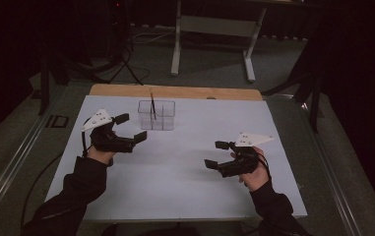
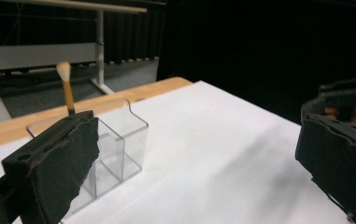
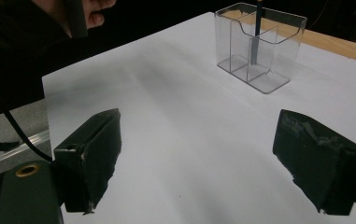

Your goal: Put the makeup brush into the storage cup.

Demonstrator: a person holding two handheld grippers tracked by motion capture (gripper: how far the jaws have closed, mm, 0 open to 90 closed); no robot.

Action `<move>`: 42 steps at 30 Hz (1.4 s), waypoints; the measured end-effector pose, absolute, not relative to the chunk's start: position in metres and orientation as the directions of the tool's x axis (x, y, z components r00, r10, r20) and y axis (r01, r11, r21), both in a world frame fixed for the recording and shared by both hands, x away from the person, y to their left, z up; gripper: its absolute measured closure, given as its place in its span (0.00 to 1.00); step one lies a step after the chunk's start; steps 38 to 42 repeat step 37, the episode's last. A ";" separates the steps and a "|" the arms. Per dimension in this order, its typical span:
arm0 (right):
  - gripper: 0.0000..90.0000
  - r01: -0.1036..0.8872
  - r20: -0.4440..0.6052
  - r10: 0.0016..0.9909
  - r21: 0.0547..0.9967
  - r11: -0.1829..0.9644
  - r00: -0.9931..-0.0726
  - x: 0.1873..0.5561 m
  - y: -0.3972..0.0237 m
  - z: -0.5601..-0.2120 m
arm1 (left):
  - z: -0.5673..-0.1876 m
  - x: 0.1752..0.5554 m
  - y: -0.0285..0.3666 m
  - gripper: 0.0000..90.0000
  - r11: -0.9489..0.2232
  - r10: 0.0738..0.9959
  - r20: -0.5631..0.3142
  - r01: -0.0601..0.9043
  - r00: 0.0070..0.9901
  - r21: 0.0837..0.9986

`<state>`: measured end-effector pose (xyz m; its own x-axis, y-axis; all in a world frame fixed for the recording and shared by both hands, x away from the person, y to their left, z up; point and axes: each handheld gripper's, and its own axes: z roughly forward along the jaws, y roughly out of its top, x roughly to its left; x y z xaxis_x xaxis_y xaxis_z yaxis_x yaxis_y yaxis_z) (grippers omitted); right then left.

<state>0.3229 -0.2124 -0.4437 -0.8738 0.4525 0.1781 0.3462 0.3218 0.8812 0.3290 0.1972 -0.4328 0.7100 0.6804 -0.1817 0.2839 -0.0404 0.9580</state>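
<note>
A clear plastic organiser (image 1: 156, 116) with several compartments stands at the back of the white table top (image 1: 175, 187). A thin brush (image 1: 152, 104) stands upright in it, dark handle down. My left gripper (image 1: 132, 127) hovers just left of the organiser, open and holding nothing. In the left gripper view the organiser (image 2: 117, 144) sits behind the left jaw, and the brush's pale tip (image 2: 64, 74) rises above it. My right gripper (image 1: 216, 154) is at the front right, open and holding nothing. The right gripper view shows the organiser (image 3: 259, 46) far ahead, past its open gripper (image 3: 203, 158).
A wooden strip (image 1: 175, 92) borders the table's far edge. A white-framed stand (image 1: 214, 29) is on the floor behind, with dark tripod legs and cables (image 1: 121, 64) at the back left. The other hand (image 3: 80, 14) shows at the right gripper view's top left.
</note>
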 end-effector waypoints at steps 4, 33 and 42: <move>0.17 0.349 0.179 0.457 0.881 0.321 -0.872 0.323 -0.213 -0.444 | -0.443 0.324 0.198 0.00 -0.037 0.672 -0.197 0.298 0.714 0.954; 0.16 0.342 0.166 0.460 0.880 0.331 -0.873 0.323 -0.213 -0.447 | -0.489 0.294 0.186 0.00 -0.100 0.632 -0.187 0.319 0.752 0.943; 0.16 0.337 0.158 0.461 0.879 0.337 -0.873 0.323 -0.213 -0.448 | -0.492 0.293 0.184 0.00 -0.108 0.629 -0.186 0.322 0.755 0.940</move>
